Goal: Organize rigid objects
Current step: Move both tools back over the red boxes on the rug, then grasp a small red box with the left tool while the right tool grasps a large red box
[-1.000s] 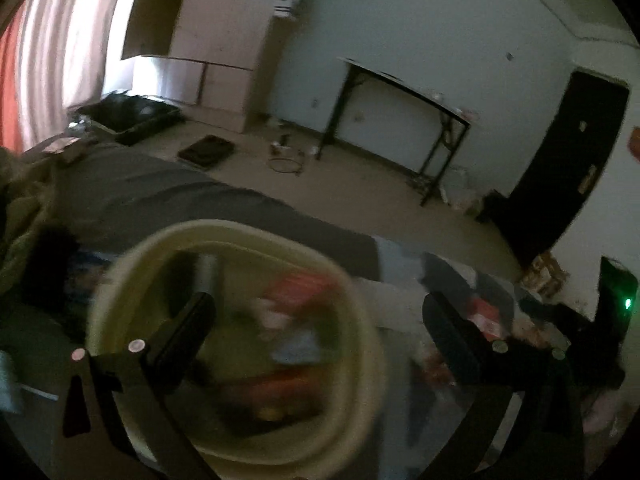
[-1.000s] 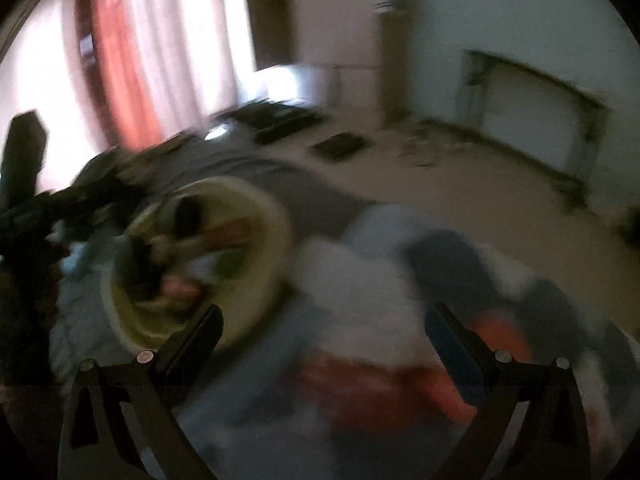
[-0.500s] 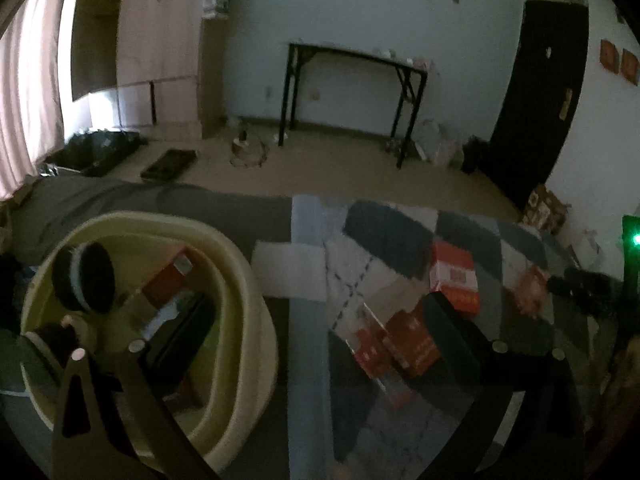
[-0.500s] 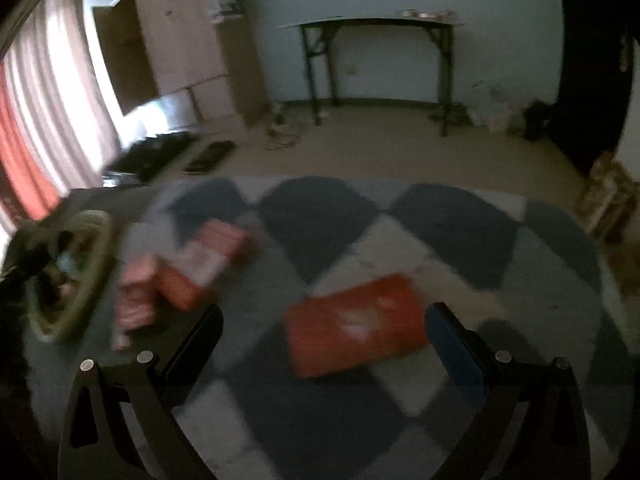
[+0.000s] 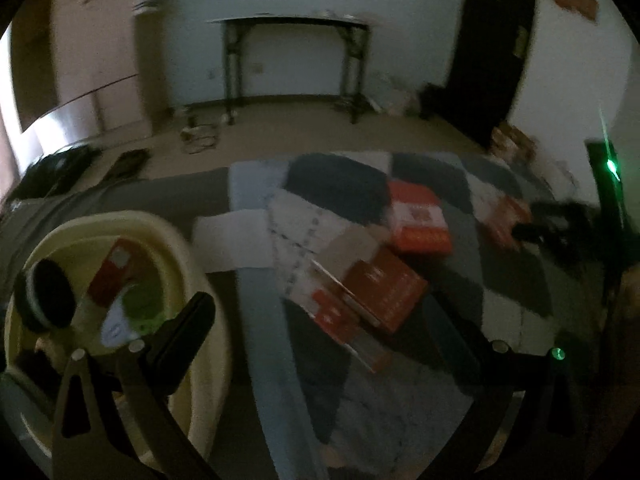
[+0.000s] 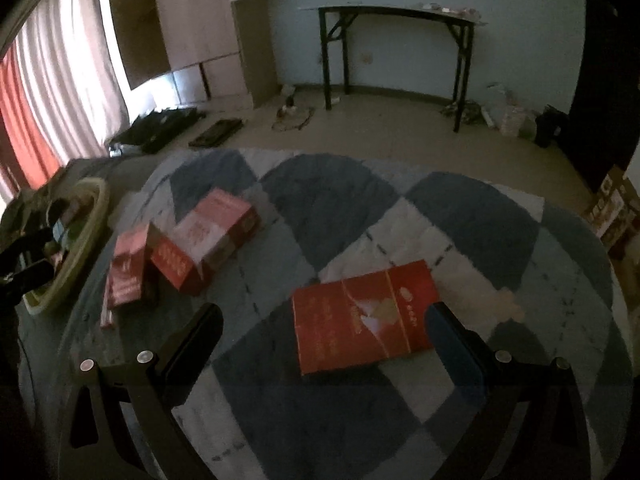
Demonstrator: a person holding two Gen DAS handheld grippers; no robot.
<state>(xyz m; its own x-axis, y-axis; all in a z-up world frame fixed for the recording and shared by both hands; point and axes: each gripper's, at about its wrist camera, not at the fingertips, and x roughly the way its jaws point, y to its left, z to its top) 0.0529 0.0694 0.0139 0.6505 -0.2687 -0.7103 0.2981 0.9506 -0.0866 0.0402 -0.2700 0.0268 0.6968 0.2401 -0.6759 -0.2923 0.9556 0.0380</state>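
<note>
At the far left of the checked blanket (image 6: 460,216) sits a cream basin (image 5: 208,280), its rim partly covering the left gripper's (image 5: 320,332) near finger. The left gripper hangs low above the blanket, aimed across the bed toward the black folding table (image 5: 288,24), fingers spread wide and empty. Inside the basin lie a black round object (image 5: 48,300), a red carton (image 5: 114,268) and something green; the dim light and blur keep their details unreadable. Right of the basin, between the left gripper's fingers, a cluster of red boxes (image 5: 380,280) rests on the blanket, with one more red box (image 5: 420,220) just beyond it. In the right wrist view the same cluster (image 6: 188,248) shows at left, near the basin's rim (image 6: 80,248). Farther right, the right gripper (image 6: 324,336) hovers over the blanket, tilted slightly downward, jaws released and wide apart. A flat red packet (image 6: 360,316) lies on the blanket between its fingers, closer to the right finger (image 6: 452,332), which overlaps its edge; whether they touch cannot be told. The packet's print is too small to read. At the left view's right edge, a dark shape with a green light (image 5: 610,166) is cut off.
</note>
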